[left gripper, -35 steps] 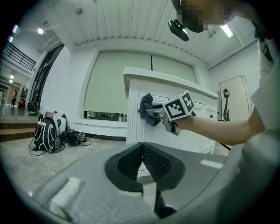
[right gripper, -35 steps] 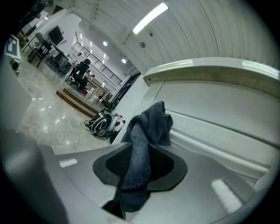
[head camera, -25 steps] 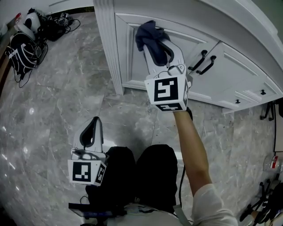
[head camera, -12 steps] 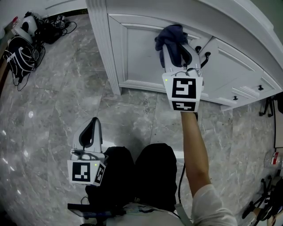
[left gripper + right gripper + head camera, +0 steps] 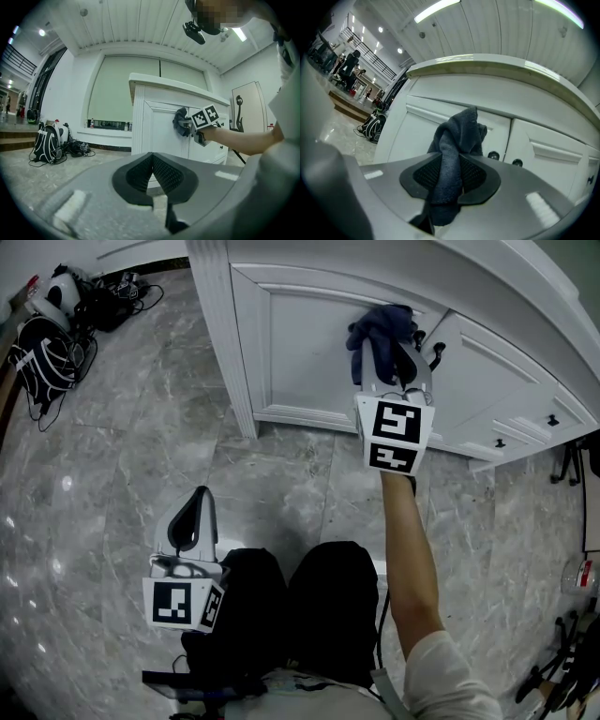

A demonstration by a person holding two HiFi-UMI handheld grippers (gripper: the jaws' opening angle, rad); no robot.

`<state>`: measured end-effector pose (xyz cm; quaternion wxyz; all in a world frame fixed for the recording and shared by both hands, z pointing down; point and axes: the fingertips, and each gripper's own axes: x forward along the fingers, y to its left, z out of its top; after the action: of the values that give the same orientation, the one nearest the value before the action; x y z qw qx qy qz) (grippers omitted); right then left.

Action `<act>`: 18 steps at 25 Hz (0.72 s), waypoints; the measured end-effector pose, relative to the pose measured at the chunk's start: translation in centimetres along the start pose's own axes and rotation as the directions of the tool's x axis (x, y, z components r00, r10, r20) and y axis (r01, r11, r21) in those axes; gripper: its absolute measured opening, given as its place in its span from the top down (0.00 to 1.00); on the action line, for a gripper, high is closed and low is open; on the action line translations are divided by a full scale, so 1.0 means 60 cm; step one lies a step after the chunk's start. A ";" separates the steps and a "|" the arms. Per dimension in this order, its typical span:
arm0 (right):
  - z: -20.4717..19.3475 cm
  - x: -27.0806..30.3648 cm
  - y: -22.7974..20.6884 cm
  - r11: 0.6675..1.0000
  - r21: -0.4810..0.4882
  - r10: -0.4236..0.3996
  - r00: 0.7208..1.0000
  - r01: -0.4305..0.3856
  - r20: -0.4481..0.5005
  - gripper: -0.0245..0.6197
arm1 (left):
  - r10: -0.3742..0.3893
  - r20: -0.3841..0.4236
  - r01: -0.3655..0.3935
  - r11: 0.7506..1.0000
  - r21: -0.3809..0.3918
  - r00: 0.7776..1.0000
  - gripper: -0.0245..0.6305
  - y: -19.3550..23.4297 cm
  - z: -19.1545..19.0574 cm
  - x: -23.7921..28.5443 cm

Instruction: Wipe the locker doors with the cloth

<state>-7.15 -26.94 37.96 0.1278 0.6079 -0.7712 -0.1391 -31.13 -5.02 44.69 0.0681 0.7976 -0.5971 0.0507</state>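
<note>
**Cloth** (image 5: pixel 457 140): dark blue and bunched, clamped between the jaws of the right gripper (image 5: pixel 450 176). Its free end bulges past the jaw tips against the white locker door (image 5: pixel 300 343), near that door's right edge and just beside the black handles (image 5: pixel 434 352). A short tail hangs below the jaws.

**Right gripper:** clenched on the cloth, held out at arm's length.

**Left gripper** (image 5: pixel 152 176): jaws together, nothing between them. It is low by the person's knees, over the marble floor (image 5: pixel 112 456) and well apart from the door.

**Bags** (image 5: pixel 47 343): on the floor, far left.
</note>
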 end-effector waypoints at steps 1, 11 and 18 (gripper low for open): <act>-0.007 0.000 0.003 1.000 -0.003 0.000 1.000 0.000 -0.007 0.79 | 0.001 0.000 -0.001 1.000 0.000 1.000 0.96 0.000 0.000 -0.002; -0.061 0.002 0.040 0.999 -0.047 0.009 0.999 -0.011 -0.041 0.79 | 0.017 0.008 -0.017 1.000 -0.007 1.000 0.96 0.014 -0.003 -0.021; -0.050 0.020 0.102 0.998 -0.041 0.047 0.998 -0.049 -0.030 0.79 | 0.035 0.011 -0.035 0.999 -0.011 0.999 0.96 0.031 -0.003 -0.036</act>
<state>-11.81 -26.91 43.06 0.1549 0.5884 -0.7806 -0.1431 -33.49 -3.47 44.62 0.0680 0.7869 -0.6117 0.0444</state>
